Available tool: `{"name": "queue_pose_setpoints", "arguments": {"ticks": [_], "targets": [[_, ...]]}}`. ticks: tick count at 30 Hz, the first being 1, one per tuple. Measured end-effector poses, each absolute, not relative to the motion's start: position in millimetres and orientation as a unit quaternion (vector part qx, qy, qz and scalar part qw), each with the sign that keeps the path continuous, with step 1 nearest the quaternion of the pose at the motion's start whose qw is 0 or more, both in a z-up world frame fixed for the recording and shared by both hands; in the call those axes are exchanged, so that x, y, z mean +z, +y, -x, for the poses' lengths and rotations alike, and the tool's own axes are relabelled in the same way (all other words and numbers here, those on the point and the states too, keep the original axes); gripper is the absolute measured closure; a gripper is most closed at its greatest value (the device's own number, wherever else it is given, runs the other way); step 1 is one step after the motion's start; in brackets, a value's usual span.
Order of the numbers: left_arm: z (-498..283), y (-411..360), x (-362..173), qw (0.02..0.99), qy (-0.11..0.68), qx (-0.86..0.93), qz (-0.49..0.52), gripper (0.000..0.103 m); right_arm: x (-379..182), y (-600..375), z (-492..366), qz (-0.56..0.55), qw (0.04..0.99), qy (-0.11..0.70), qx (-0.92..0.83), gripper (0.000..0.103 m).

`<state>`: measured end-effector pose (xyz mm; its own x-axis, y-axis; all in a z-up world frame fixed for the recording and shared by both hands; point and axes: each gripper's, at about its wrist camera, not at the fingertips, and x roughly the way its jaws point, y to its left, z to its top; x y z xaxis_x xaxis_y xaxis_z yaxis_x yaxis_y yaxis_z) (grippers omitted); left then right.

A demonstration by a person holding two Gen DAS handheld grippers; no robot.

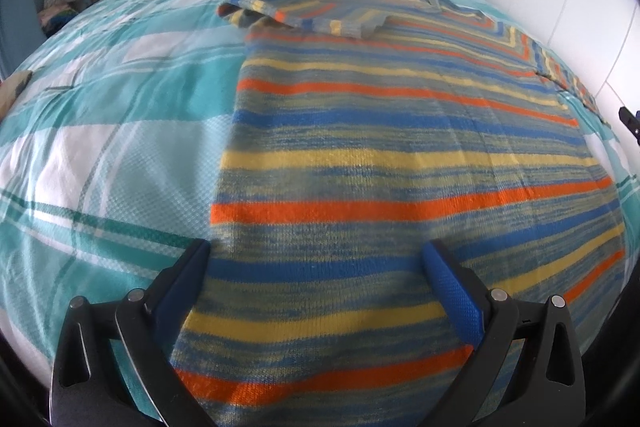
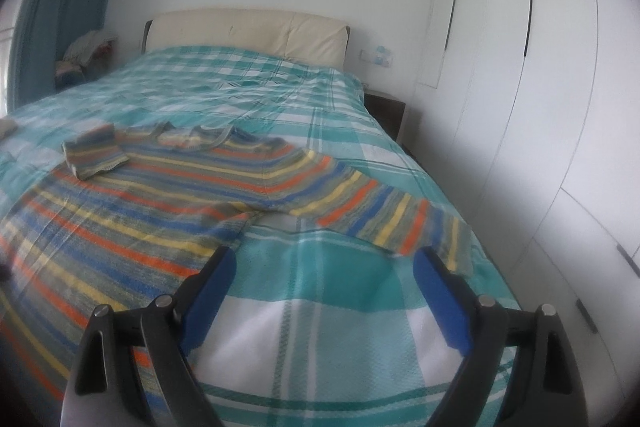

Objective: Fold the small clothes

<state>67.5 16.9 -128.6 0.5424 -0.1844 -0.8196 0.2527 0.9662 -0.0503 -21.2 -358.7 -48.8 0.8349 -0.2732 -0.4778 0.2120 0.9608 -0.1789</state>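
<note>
lying flat on the bed [image 2: 340, 327] is the striped sweater [image 1: 400, 155], one sleeve [image 1: 272, 7] already folded across its chest. the left claw [image 1: 316, 267] is hovering wide open over the hem, gripping nothing. the right claw [image 2: 326, 273], equally open and empty, is nearing the outstretched sleeve [image 2: 384, 215]; folding it inward appears next. nothing is obstructing; the wardrobe [image 2: 520, 67] stands aside.

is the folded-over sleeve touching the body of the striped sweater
Touching. In the right wrist view the folded sleeve lies flat on the sweater's shoulder with no gap; the left wrist view shows the same overlap.
</note>
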Motion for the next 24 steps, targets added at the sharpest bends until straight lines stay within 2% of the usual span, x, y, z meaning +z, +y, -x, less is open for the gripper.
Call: {"name": "queue_pose_setpoints", "arguments": {"ticks": [24], "targets": [[-63.7, 17.4, -129.8, 0.884, 0.449, -0.127, -0.037, 0.0, -55.6, -348.0, 17.4, 0.076, 0.953, 0.268, -0.122, 0.014]]}}
